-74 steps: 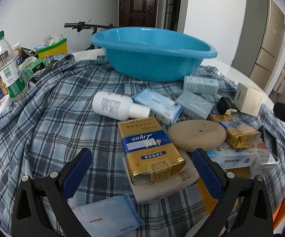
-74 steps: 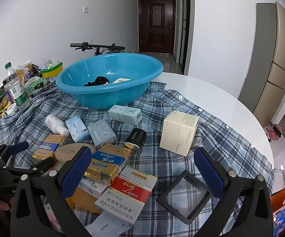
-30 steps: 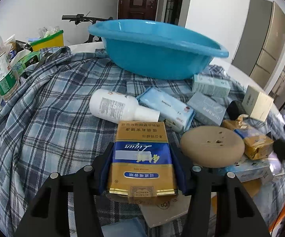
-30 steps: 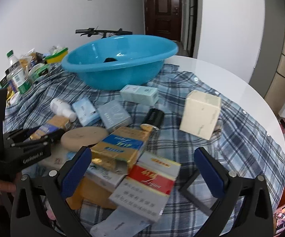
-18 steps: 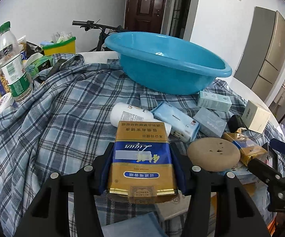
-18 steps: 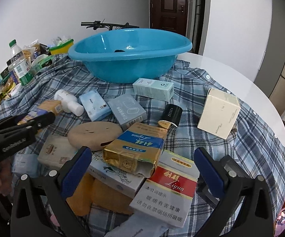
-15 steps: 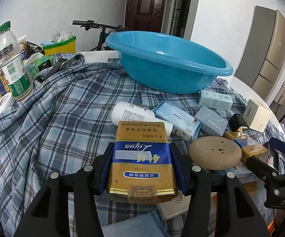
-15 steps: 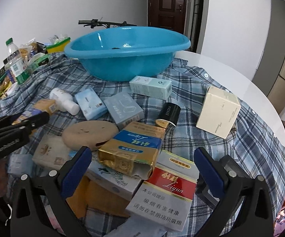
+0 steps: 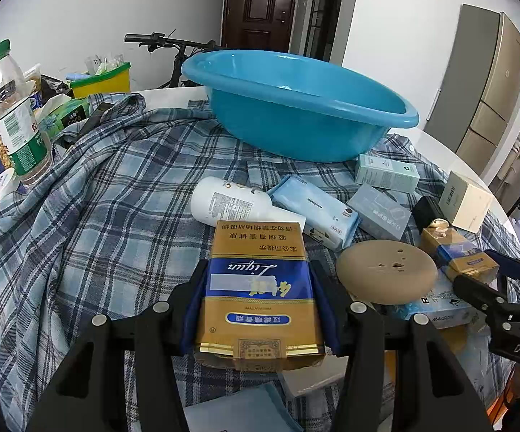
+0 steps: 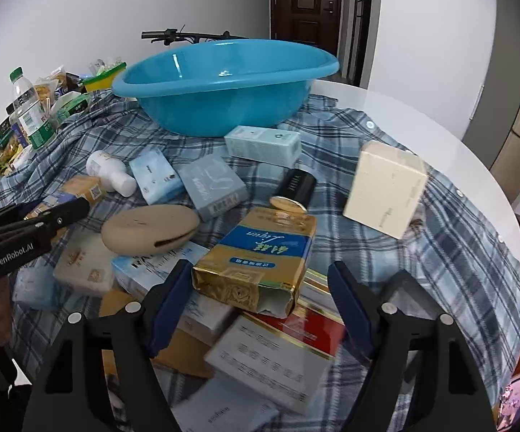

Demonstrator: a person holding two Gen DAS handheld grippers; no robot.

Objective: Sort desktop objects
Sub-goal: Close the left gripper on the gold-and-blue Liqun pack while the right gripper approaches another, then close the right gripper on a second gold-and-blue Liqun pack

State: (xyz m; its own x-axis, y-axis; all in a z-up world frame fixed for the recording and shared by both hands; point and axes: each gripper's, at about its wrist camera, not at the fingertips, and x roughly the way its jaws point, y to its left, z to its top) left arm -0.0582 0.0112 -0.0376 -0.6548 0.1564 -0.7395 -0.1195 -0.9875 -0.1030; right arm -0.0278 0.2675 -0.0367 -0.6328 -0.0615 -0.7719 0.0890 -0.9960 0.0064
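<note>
My left gripper is shut on a gold and blue cigarette pack, held just above the plaid cloth in front of the blue basin. The right wrist view shows this gripper at the left with its pack. My right gripper is closing around a second gold and blue pack lying on a pile of boxes. Its left pad is at the pack's corner, and a gap shows at the right pad. The basin stands behind.
On the plaid shirt lie a white bottle, a tan round disc, pale blue boxes, a black tube, a cream box and a red and white pack. A water bottle stands at far left.
The left gripper closed on the gold pack and lifted it off the pile. The right gripper came down over the second gold pack and its jaws narrowed around it.
</note>
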